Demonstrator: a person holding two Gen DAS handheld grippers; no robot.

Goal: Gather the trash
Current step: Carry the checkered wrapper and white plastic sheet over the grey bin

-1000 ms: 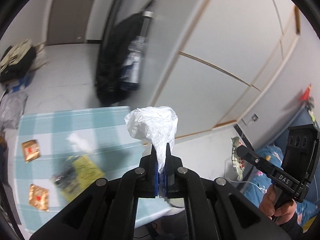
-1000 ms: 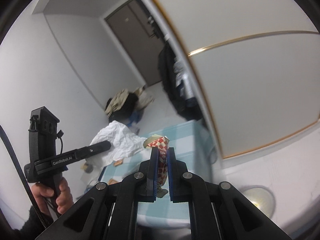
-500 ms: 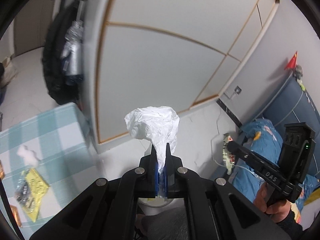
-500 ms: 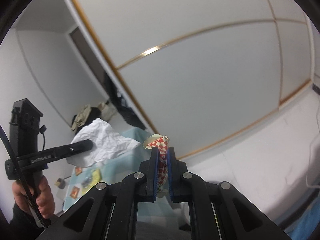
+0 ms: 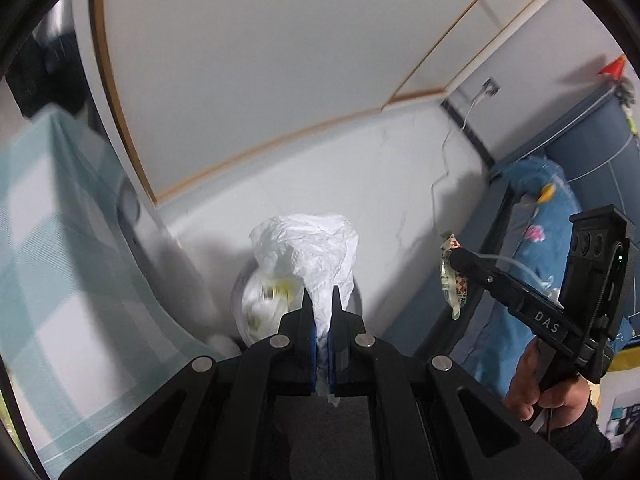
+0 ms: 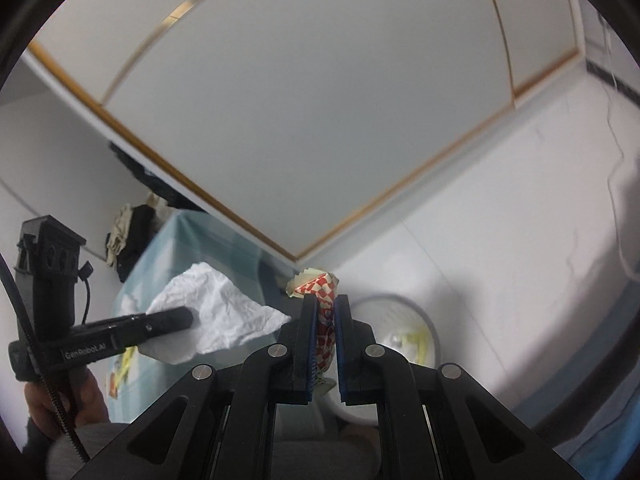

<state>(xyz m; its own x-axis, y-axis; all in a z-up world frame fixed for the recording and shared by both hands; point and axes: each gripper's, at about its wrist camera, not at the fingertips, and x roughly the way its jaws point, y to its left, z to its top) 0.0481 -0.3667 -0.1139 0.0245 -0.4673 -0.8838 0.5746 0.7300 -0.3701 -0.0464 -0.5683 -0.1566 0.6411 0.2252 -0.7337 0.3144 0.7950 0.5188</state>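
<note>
Left tongs (image 5: 322,300) clamped tight on a crumpled white tissue (image 5: 308,248), which sticks out past the tips. Right tongs (image 6: 326,308) pinched on a red-and-white checkered wrapper (image 6: 322,286), jaws nearly closed. I see both pointing down toward a white-lined trash bin (image 6: 400,332) on the floor, yellow scraps already inside. The teal checked tabletop (image 5: 48,248) stands just left of the bin. Blue bedding (image 5: 556,216) to the right.

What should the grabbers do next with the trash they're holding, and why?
Probably lower both a little, then let go. The left gripper pinches the white tissue above the trash bin; the right gripper pinches the red checkered wrapper beside it.
</note>
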